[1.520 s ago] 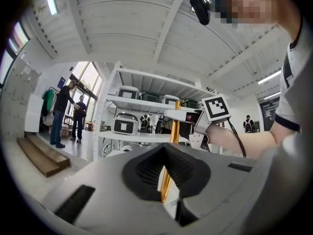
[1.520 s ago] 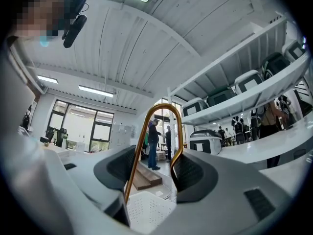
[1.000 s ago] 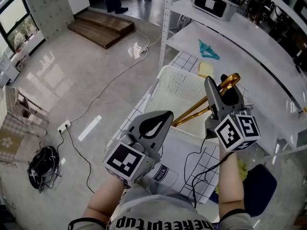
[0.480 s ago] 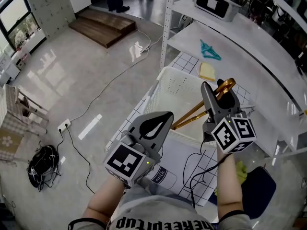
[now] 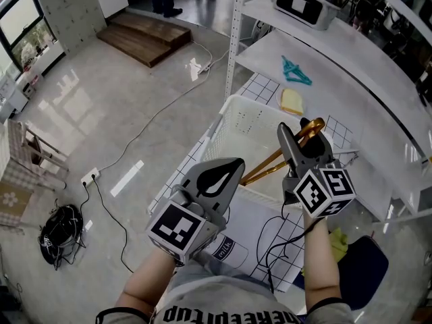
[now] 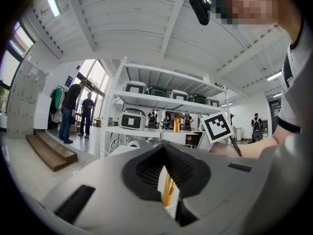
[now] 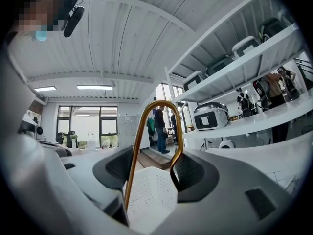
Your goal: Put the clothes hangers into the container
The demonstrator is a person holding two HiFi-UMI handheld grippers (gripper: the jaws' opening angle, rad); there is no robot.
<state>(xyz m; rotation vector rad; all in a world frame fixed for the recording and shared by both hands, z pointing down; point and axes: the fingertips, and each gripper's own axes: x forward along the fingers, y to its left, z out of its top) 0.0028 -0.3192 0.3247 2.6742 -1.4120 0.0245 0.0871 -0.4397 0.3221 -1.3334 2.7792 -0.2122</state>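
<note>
Grey polished floor [image 5: 101, 113] runs beneath a white shelf rack [image 5: 317, 52], and a white perforated container [image 5: 251, 121] stands at the foot of that rack. Over the container's near rim, the right tongs [image 5: 300, 135] are clenched on a gold clothes hanger [image 5: 266, 166]. In the right gripper view, its hook [image 7: 155, 106] loops up between the two pads, with the wire against each of them. From there the hanger's bar slants down along the container's near rim towards the left tongs [image 5: 217, 174]. I cannot tell whether the bar touches the rim. The left tongs hang on the near side of the container, outside it. Their tips are pressed together on nothing, and the gold bar [image 6: 168, 190] shows beyond them.
</note>
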